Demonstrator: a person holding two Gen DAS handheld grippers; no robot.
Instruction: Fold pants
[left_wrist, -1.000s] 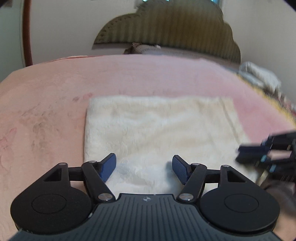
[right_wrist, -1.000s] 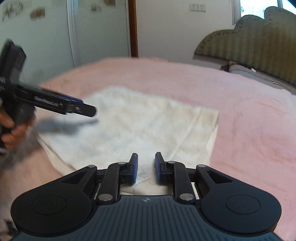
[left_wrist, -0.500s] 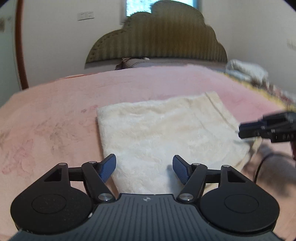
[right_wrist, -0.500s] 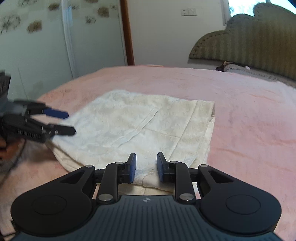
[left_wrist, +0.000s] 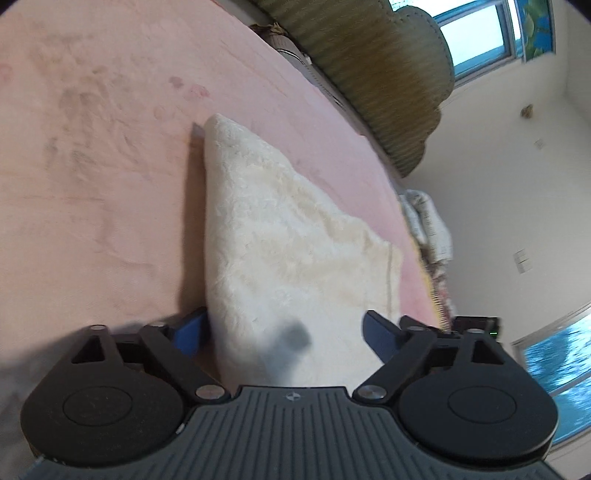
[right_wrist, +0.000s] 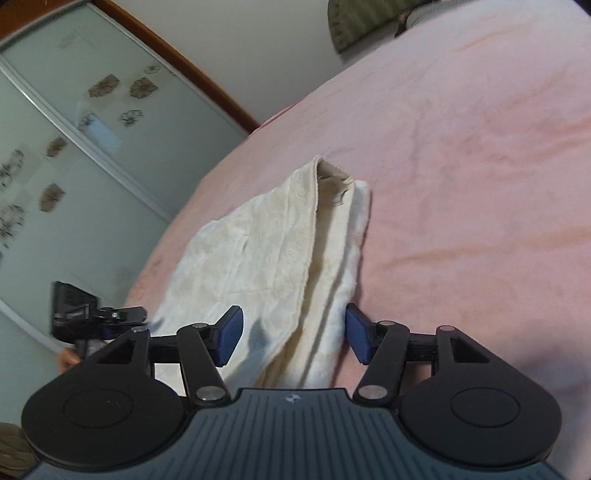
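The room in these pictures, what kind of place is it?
Most likely a home bedroom: a bed spread with a fuzzy pink blanket, an olive-green scalloped padded headboard, and frosted sliding wardrobe doors with flower prints. Cream fleece pants lie folded on the bed.

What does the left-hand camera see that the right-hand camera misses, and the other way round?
Only the left wrist view shows the bright window, the ribbed olive headboard in full, a crumpled white cloth at the bed's edge and a wall switch. Only the right wrist view shows the frosted sliding door with flower prints, its brown wooden frame, and the cream fleece pants' open layered end. Both show those pants on the pink bedspread, with each gripper's jaws open astride a near edge, and the other gripper alongside.
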